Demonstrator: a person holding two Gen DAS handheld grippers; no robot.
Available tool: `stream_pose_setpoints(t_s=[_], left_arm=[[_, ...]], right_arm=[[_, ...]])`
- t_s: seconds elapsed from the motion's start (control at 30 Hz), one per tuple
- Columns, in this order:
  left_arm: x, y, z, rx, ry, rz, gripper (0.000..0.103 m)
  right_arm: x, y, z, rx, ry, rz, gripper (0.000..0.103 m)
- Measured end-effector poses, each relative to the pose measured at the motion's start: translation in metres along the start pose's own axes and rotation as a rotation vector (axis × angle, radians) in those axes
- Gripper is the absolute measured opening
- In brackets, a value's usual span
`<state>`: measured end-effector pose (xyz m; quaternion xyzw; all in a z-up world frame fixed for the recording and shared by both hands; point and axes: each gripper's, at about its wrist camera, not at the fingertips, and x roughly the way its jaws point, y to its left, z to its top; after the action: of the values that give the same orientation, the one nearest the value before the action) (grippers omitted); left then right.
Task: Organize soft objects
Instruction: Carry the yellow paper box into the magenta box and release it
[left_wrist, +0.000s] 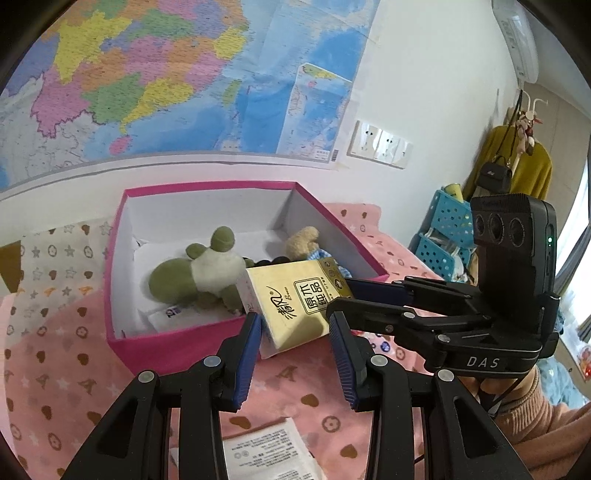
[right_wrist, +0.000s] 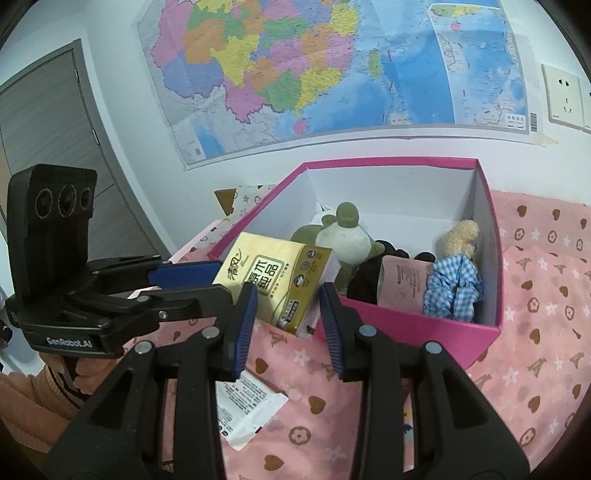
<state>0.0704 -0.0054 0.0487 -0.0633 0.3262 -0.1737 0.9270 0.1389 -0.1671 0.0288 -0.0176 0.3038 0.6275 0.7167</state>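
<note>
Yellow tissue pack (left_wrist: 295, 302), frame centre, tilted over the pink box (left_wrist: 173, 341) front rim. Left gripper (left_wrist: 295, 328) spread open around its lower end, possibly touching; right gripper (right_wrist: 288, 314) likewise open. Green plush (right_wrist: 343, 236) inside the box. Pink blanket (right_wrist: 535, 295) beneath.

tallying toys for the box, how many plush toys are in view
2, both inside the pink box: a green and white plush toward its left, a tan plush in blue gingham at its right wall. Others may be hidden underneath.
</note>
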Motion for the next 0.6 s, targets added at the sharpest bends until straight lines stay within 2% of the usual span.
stream_pose_setpoints(t_s=[0.27,0.6], left_arm=[[0.002,0.010,0.007,0.003,-0.010,0.045,0.038],[0.014,0.041,0.018,-0.030,0.004,0.128,0.037]], right_arm=[[0.016,0.000,0.012,0.000,0.006,0.020,0.038],[0.057,-0.003,0.029,0.030,0.047,0.055,0.038]])
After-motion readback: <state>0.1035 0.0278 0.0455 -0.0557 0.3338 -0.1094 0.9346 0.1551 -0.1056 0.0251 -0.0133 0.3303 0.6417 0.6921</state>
